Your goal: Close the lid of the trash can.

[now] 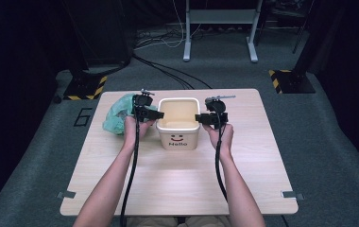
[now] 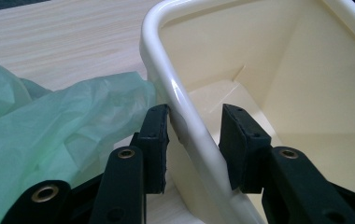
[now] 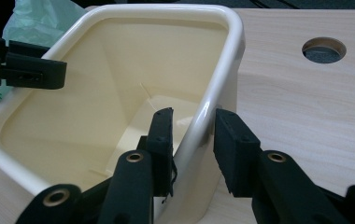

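A cream plastic bin (image 1: pixel 178 138) with a smiley face and "Hello" on its front stands at the middle back of the table, with nothing in it. My left gripper (image 1: pixel 160 114) straddles the bin's left rim (image 2: pixel 185 105), one pad outside and one inside, with a gap on the inner side; it is open. Across the bin, my right gripper (image 1: pixel 199 118) straddles the right rim (image 3: pixel 202 116) the same way, with narrow gaps at both pads; it is open too. In the right gripper view, the left gripper (image 3: pixel 26 70) reaches over the far rim.
A crumpled pale green plastic bag (image 1: pixel 116 113) lies on the wooden table (image 1: pixel 177 184) just left of the bin, against its wall (image 2: pixel 49 130). A round cable hole (image 3: pixel 323 49) is cut in the tabletop to the bin's right. Cables and stand legs lie on the floor beyond.
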{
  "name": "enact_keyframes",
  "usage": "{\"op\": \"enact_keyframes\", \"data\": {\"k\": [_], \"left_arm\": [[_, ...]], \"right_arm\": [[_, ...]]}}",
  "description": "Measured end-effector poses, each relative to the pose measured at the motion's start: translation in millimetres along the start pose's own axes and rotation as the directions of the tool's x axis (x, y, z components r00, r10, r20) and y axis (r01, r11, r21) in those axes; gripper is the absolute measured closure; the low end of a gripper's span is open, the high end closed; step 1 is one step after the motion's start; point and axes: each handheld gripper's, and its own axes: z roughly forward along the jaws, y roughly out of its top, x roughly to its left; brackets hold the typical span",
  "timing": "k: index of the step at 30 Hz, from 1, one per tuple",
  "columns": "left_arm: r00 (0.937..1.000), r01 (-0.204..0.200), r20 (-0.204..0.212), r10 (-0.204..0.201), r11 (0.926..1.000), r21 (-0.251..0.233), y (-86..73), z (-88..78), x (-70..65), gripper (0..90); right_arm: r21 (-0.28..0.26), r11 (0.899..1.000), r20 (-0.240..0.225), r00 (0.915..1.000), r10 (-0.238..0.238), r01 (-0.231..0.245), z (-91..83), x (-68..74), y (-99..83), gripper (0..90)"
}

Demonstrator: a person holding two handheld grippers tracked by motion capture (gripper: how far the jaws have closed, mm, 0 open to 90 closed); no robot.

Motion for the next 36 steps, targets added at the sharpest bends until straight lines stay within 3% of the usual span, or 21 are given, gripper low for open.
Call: {"op": "enact_keyframes", "data": {"k": [5,9,10,11,15,19,21,31,36], "left_arm": [[0.9999,0.001,-0.011,-0.001,0.9999,-0.011,-2.5,-2.0,-2.6,61.0],[0.9997,-0.023,-0.013,0.023,0.9993,-0.029,-3.9,-5.3,-4.3,59.8],[0.9996,-0.022,-0.019,0.021,0.9991,-0.036,-4.9,-6.8,-5.0,55.8],[0.9996,-0.024,-0.013,0.023,0.9989,-0.039,-5.9,-8.5,-4.9,50.9],[0.9992,-0.037,-0.018,0.036,0.9984,-0.043,-11.0,-12.3,-5.7,27.7],[0.9991,-0.042,-0.014,0.041,0.9983,-0.04,-18.2,-18.6,-4.4,15.9],[0.9989,-0.046,-0.007,0.046,0.9978,-0.047,-21.3,-22.7,-4.2,13.9],[0.9945,-0.104,0.001,0.105,0.9903,-0.092,-48.9,-50.3,-9.7,9.6],[0.9937,-0.111,-0.001,0.112,0.9883,-0.104,-63.8,-58.5,-6.8,7.4]], "right_arm": [[0.01,0.999,-0.011,0.9994,-0.033,0.033,2.0,-3.4,3.9,67.9],[0.014,0.999,-0.006,0.9987,-0.05,0.05,3.0,-3.3,5.3,65.6],[0.019,0.997,0.008,0.9975,-0.07,0.069,3.4,-2.7,5.9,53.4],[0.029,0.996,0.025,0.9964,-0.081,0.081,4.0,-1.6,6.5,48.2],[0.007,0.995,0.022,0.9947,-0.1,0.1,1.4,-1.6,4.6,33.1],[-0.008,0.993,0.022,0.993,-0.116,0.116,-7.0,-1.0,1.7,19.4],[-0.011,0.992,0.019,0.9915,-0.128,0.129,-12.0,-0.2,0.6,14.7],[-0.061,0.983,0.01,0.9851,-0.172,0.172,-40.9,1.0,-13.8,7.7],[-0.089,0.975,0.051,0.9783,-0.201,0.205,-52.5,3.2,-26.3,4.4]]}}
